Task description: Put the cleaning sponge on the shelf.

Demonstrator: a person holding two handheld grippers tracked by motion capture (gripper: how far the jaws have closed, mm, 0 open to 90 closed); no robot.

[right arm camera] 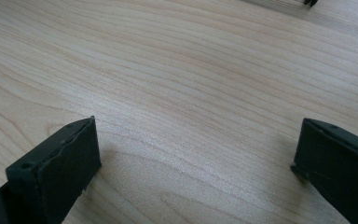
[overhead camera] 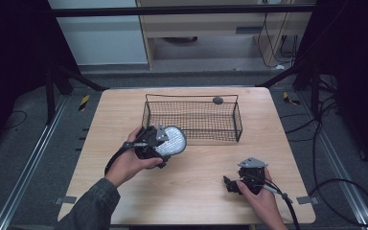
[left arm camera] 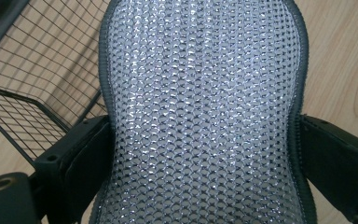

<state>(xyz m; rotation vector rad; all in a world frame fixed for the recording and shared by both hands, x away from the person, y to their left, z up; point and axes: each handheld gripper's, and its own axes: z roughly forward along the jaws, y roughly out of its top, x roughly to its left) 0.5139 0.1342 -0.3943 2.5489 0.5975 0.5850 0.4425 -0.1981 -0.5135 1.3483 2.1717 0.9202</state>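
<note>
Mesh pad [left arm camera: 205,116] clamped between left gripper [left arm camera: 205,154] fingers [left arm camera: 86,154], beside basket [left arm camera: 32,70].

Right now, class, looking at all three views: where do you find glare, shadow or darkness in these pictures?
High view: dark surroundings, while the light wooden table is evenly lit. Left gripper view: bright glints run down the silvery grey mesh pad clamped in the left hand-held gripper. Right gripper view: the open right hand-held gripper casts soft shadows beside its jaws.

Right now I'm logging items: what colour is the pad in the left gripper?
Silvery-grey mesh pad, dark-edged; left gripper view shows it best.
</note>
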